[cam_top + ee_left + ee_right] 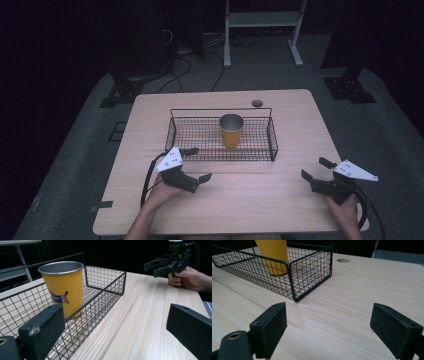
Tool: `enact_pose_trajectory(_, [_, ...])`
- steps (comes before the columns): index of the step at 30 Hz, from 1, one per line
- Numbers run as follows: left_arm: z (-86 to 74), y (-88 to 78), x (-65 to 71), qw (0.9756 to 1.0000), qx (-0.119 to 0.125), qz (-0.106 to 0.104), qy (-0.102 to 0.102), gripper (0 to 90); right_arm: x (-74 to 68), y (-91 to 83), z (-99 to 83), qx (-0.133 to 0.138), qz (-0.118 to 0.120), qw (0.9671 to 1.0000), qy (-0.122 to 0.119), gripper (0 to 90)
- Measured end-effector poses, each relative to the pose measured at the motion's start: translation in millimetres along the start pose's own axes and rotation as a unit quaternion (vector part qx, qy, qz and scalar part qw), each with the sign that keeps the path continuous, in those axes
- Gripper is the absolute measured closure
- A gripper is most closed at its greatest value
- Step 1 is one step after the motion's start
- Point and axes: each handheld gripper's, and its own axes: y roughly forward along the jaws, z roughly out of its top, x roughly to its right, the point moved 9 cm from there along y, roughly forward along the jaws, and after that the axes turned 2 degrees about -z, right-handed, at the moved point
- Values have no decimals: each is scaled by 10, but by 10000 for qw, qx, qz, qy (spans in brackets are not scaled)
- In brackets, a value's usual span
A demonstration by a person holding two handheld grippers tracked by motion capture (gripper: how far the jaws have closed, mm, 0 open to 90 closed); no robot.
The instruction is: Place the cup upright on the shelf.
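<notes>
A yellow cup (231,131) with a metal rim stands upright inside a black wire basket (272,140) on a light wooden table (260,200). My left gripper (199,164) hovers just in front of the basket's near left corner, open and empty. In the left gripper view the cup (63,287), with a small animal print on it, sits behind the basket's mesh (107,287), left of my open left gripper (116,332). My right gripper (315,168) is near the table's front right, open and empty. In the right gripper view the basket's corner (312,272) and the cup (273,255) lie beyond the open right gripper (337,327).
A round cable hole (257,103) sits in the tabletop behind the basket. A white frame stand (262,30) and cables lie on the grey floor past the table. Bare wood stretches between the two grippers. The right gripper (152,268) and its hand appear far off in the left gripper view.
</notes>
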Motion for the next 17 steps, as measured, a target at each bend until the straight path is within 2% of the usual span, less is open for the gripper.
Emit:
enact_pose_trajectory(9, [-87,-51,80,9999,92,79,-38,12,-12,4,-5,-23,-3,10000,-61,129])
enact_pose_trajectory(12, [-103,-72,103,9997,200,106,-61,12,-14,5,-6,-24,-8,10000,-84,129])
enact_pose_trajectory(17, [-148,-104,122,9996,216,204,6,12,-9,0,-2,-1,-6,10000,-65,129])
